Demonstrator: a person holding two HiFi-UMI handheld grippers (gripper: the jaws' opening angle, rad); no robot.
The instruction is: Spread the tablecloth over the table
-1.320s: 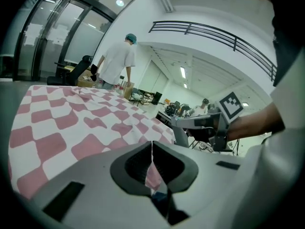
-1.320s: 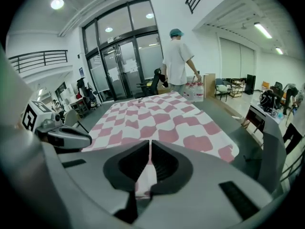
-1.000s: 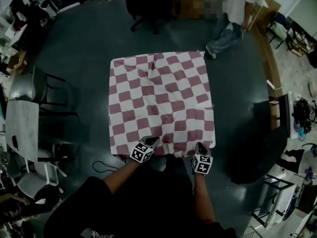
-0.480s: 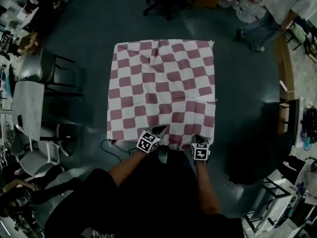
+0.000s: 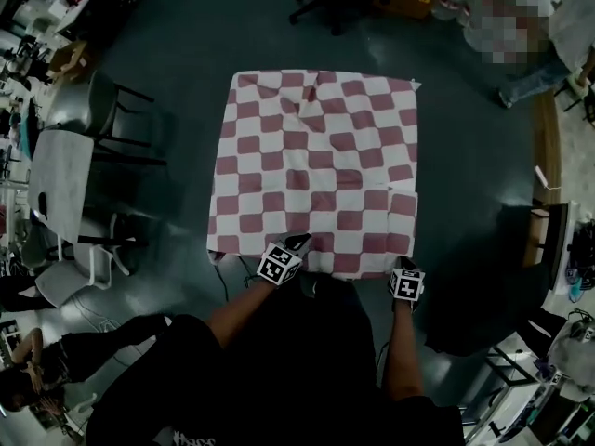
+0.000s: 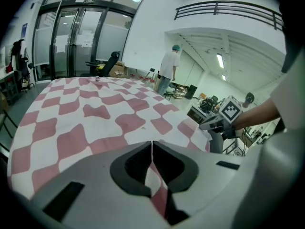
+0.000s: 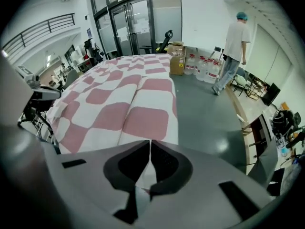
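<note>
1. Position of the work: the tablecloth (image 5: pixel 316 170), in red and white checks, lies open over the table. It covers the top entirely, so the table itself cannot be seen. The far edge lies straight with both far corners squared.
2. Left tool: the left gripper (image 5: pixel 297 243) sits at the near edge of the table, left of the midpoint. Its own view shows the jaws pressed together on a pinch of the checked hem (image 6: pixel 153 175).
3. Right tool: the right gripper (image 5: pixel 404 264) sits at the near right corner. Its jaws are likewise clamped on the cloth edge (image 7: pixel 143 173).
4. Condition of the cloth: a stepped fold (image 5: pixel 401 191) shows along the right edge, and a crease runs from it toward the near right corner. Light wrinkles mark the middle.
5. Step in hand, as judged: final tensioning and alignment of the near hem. The spread appears nearly complete.
6. Next move, as judged: draw both grips evenly toward the near side and slightly apart to flatten the fold on the right. Then lower the hem over the near edge and open the jaws. An uneven pull risks skewing the far edge.
7. Surroundings: a chair (image 5: pixel 79 110) stands well left of the table, and a person (image 5: pixel 558 35) stands beyond the far right corner. Both are clear of the work.
</note>
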